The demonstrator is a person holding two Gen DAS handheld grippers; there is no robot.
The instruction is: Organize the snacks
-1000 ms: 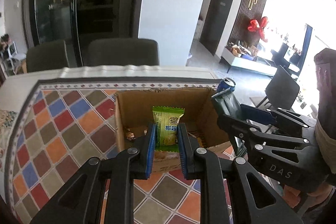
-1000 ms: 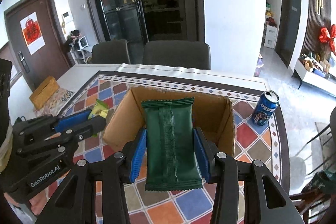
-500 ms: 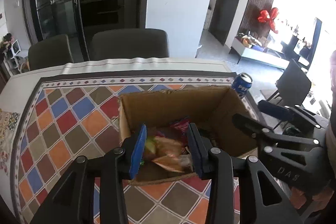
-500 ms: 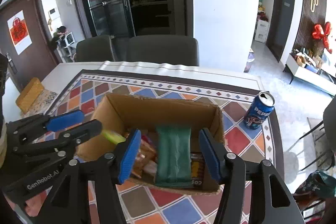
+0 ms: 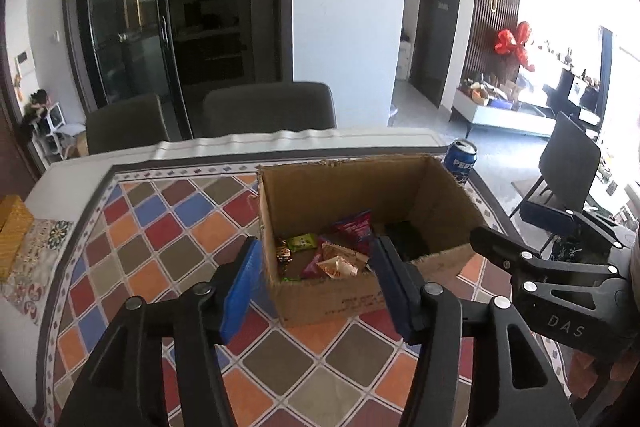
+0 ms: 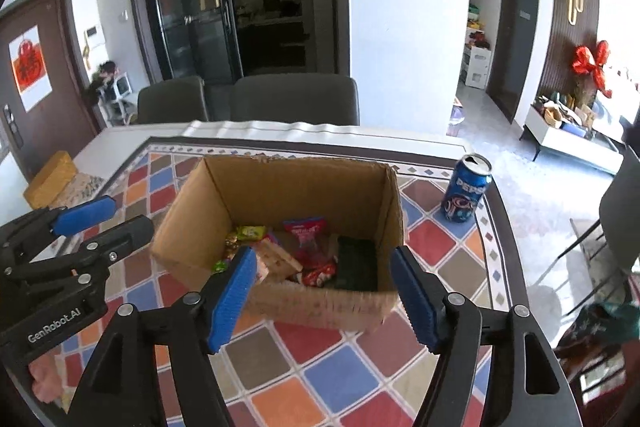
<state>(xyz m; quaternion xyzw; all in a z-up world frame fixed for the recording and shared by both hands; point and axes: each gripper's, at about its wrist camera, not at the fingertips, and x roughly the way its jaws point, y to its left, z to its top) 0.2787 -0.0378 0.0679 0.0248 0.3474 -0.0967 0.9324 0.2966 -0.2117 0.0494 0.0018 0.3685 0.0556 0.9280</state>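
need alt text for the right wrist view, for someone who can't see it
The right gripper hangs open and empty over an open cardboard box of mixed snack packets, including a dark green packet at the box's right side. The box stands on a colourful diamond-patterned tablecloth, with a Pepsi can to its right and the left gripper, also open, at the left edge.

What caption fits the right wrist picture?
Open right gripper hovers before a cardboard box of snacks, Pepsi can beside it.
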